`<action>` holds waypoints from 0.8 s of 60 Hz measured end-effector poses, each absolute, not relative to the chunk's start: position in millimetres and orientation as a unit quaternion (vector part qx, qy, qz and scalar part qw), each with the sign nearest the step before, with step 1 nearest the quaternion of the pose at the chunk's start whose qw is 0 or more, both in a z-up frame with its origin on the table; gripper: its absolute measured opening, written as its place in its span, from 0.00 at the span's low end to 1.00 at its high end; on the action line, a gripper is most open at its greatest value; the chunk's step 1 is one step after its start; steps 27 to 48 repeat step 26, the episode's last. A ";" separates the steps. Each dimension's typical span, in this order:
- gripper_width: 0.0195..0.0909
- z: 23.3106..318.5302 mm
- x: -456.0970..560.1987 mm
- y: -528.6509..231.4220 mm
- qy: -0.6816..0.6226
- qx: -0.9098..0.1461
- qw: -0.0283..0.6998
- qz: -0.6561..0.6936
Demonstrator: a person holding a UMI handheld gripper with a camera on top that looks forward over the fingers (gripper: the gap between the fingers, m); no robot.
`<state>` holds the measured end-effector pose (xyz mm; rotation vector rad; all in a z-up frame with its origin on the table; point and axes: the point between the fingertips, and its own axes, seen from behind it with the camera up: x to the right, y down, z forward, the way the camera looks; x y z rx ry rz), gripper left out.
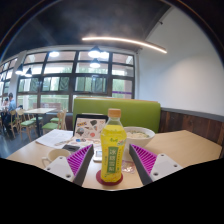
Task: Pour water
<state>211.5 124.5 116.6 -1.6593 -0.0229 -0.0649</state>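
Note:
A clear plastic bottle of yellow drink, with an orange cap and a green label, stands upright on a dark red coaster on the light wooden table. My gripper is open. The bottle stands between the two purple pads, with a gap on each side. The right finger sits slightly wider from the bottle than the left one. No cup or glass is in view.
Behind the bottle sit an open laptop, white papers and a pale bowl. A green bench back runs along the table's far side. More tables, chairs and big windows lie beyond, to the left.

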 end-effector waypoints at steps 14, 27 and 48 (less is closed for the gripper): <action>0.87 159.6 164.0 6.2 0.000 -0.740 0.672 -0.014; 0.87 168.5 100.0 -91.1 0.007 -0.747 0.662 0.048; 0.87 168.5 100.0 -91.1 0.007 -0.747 0.662 0.048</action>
